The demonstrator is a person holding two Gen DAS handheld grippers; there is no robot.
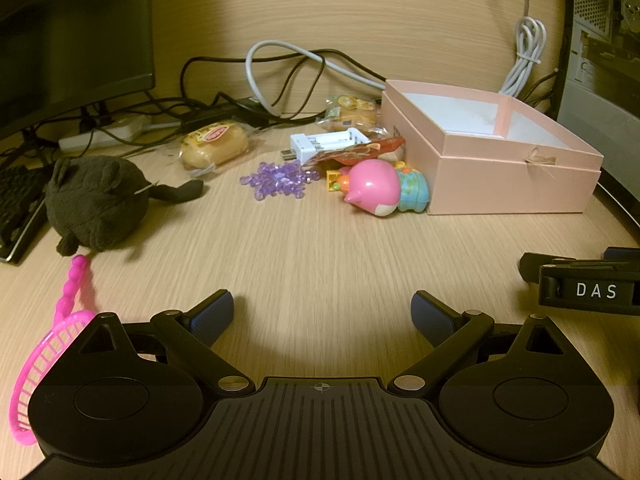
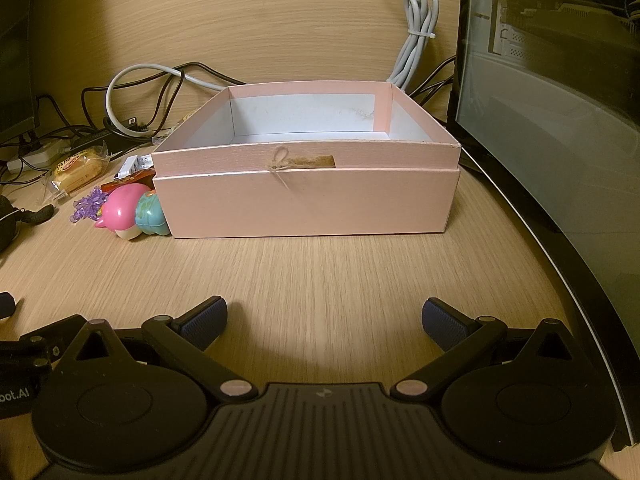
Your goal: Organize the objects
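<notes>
Two grippers sit low over the wooden desk (image 1: 320,248), both with jaws spread wide and nothing between them: the left gripper (image 1: 322,314) faces the scatter of loose things, the right gripper (image 2: 324,322) faces the pink box (image 2: 308,204) squarely, its near wall straight ahead across a stretch of bare desk. The box stands open and, as far as its visible floor shows, holds nothing. From the left gripper the clutter lies ahead: the pink toy figure (image 1: 374,190) forward and slightly right, lying on its side against the box's left wall; the purple snowflake (image 1: 280,178) just left of it; a wrapped bun (image 1: 214,146) beyond that; the dark plush toy (image 1: 94,206) forward-left; and the pink toy racket (image 1: 60,336) right beside the left finger, its long axis running roughly away from the camera. The left gripper is plainly nearer most loose items, so a first pick probably falls to it, with the carry then going rightward to the box. The racket's head is partly hidden behind the gripper body, so its full outline cannot be judged.
</notes>
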